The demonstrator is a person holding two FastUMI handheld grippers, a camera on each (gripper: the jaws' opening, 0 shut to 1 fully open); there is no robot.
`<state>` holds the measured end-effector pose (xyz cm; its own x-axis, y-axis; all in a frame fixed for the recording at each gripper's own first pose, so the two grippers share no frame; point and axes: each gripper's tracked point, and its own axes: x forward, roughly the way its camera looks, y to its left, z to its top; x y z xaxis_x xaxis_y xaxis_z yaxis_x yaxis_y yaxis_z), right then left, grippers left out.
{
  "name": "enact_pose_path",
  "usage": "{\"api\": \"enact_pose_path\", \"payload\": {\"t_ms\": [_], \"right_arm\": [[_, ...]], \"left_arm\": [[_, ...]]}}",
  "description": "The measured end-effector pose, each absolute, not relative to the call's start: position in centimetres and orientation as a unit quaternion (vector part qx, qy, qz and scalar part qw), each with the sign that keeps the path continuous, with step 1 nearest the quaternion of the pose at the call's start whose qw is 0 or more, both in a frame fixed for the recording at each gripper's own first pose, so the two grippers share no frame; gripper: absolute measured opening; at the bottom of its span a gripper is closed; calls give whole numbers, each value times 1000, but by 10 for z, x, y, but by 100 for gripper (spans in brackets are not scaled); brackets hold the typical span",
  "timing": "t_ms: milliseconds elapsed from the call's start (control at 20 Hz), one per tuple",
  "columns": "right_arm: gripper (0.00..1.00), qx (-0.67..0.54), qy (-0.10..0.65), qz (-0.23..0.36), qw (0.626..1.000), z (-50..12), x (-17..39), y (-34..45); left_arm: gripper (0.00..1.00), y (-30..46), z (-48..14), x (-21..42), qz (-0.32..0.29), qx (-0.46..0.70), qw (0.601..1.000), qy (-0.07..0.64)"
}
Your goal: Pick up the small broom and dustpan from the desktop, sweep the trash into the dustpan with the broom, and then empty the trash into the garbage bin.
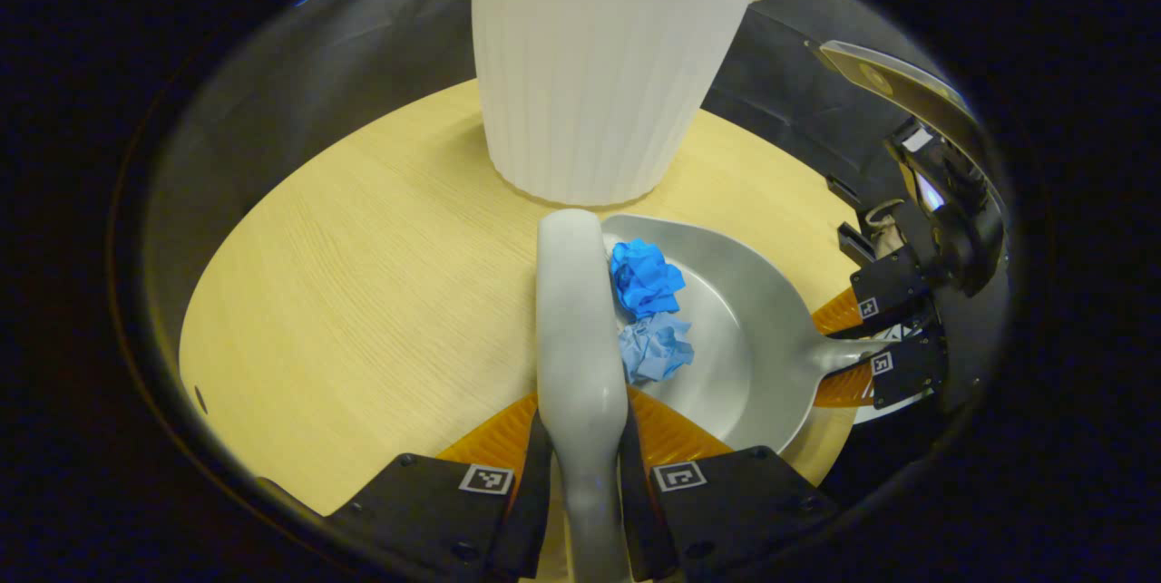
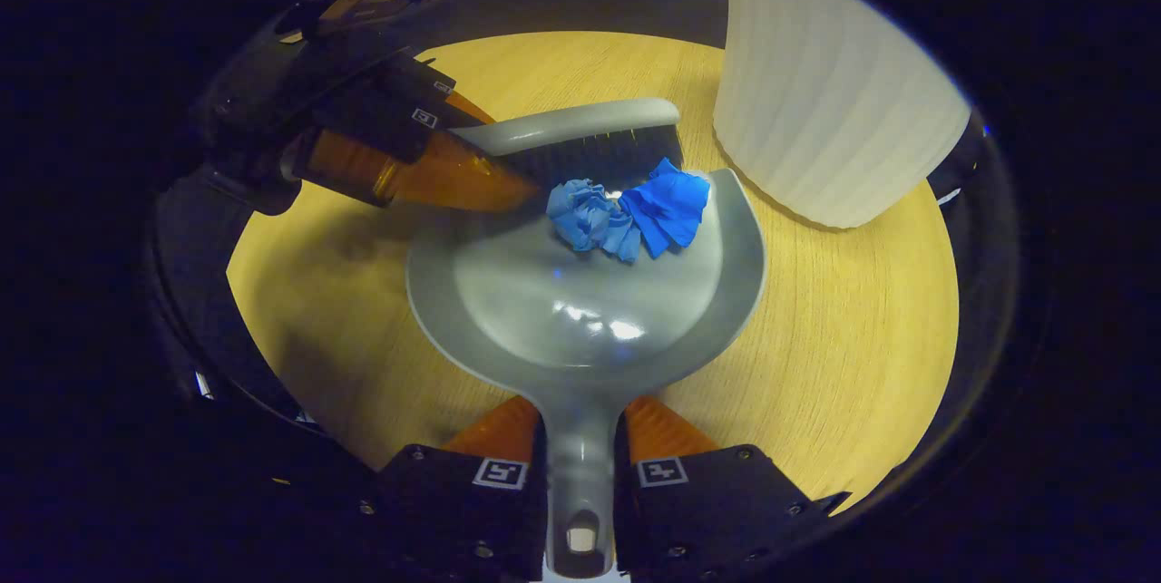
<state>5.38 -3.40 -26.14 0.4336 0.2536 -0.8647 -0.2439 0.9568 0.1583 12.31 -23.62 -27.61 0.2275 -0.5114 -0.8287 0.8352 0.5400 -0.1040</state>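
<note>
Left gripper view: we see our left tongs (image 1: 580, 474) clamped on the broom (image 1: 573, 311), its head at the dustpan (image 1: 753, 356) rim, both blue paper wads (image 1: 648, 311) just inside. Our right tongs (image 2: 580, 474) grip the dustpan handle. The garbage bin (image 2: 834, 102) stands just beyond the pan's lip, with bare desk (image 1: 363, 293) left of the broom.

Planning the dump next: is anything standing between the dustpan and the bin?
Nothing visible does. The dustpan, holding the blue paper wads, lies beside the white bin with bare tabletop between them; the broom is on the other side.
</note>
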Motion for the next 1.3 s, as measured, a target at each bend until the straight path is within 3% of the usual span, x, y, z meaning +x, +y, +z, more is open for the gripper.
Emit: {"api": "enact_pose_path", "payload": {"t_ms": [200,700,1000,1300], "right_arm": [[29,5,509,136,850,-278,58,-46],[29,5,514,118,849,-279,71,-37],[29,10,484,126,866,-250,48,-37],[29,22,441,148,885,-261,48,-44]], "left_arm": [[44,-218,-263,133,-401,166,793,427],[42,-105,-245,132,-243,75,873,416],[42,-27,-274,99,-140,30,892,428],[43,11,-303,57,-92,9,901,424]]}}
